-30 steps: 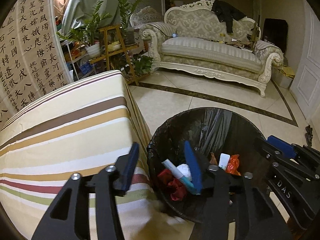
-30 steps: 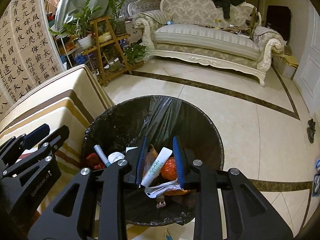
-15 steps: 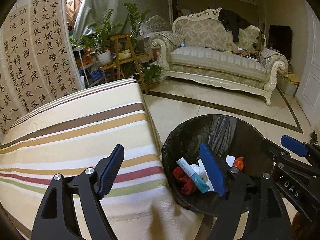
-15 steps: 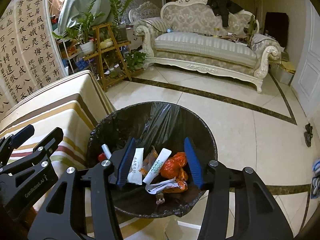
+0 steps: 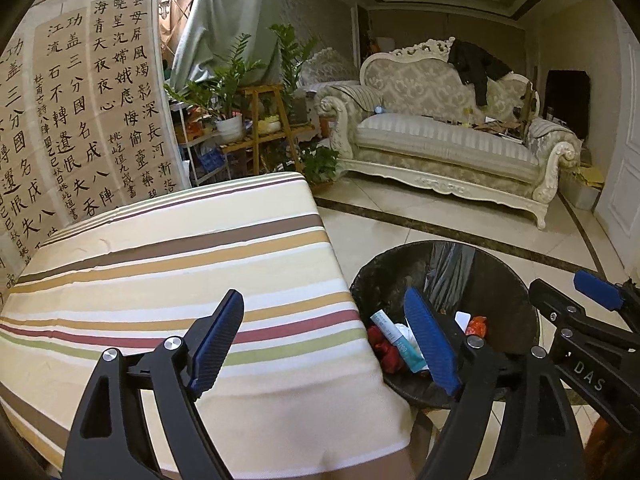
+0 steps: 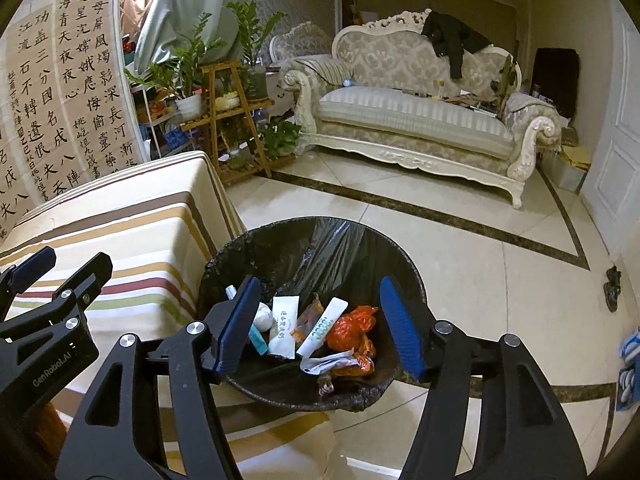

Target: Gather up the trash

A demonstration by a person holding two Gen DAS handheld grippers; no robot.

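Observation:
A black-lined trash bin (image 6: 320,240) stands on the floor beside the striped table (image 6: 132,232). It holds a white tube (image 6: 322,328), a white sachet (image 6: 283,326), an orange wrapper (image 6: 352,330), crumpled paper and a teal-tipped tube (image 5: 396,338). My right gripper (image 6: 320,326) is open and empty above the bin. My left gripper (image 5: 326,344) is open and empty, spanning the table's edge and the bin's rim (image 5: 400,258). Each gripper shows in the other's view, at the side.
The striped tablecloth (image 5: 160,264) covers the table on the left. A cream sofa (image 5: 448,148) with a black jacket stands at the back. A wooden plant stand (image 5: 264,128) and a calligraphy screen (image 5: 80,120) are behind the table. Tiled floor (image 6: 500,272) lies on the right.
Both grippers have opened wider and pulled back upward from the bin. The white tube that sat between the right fingers now lies in the bin.

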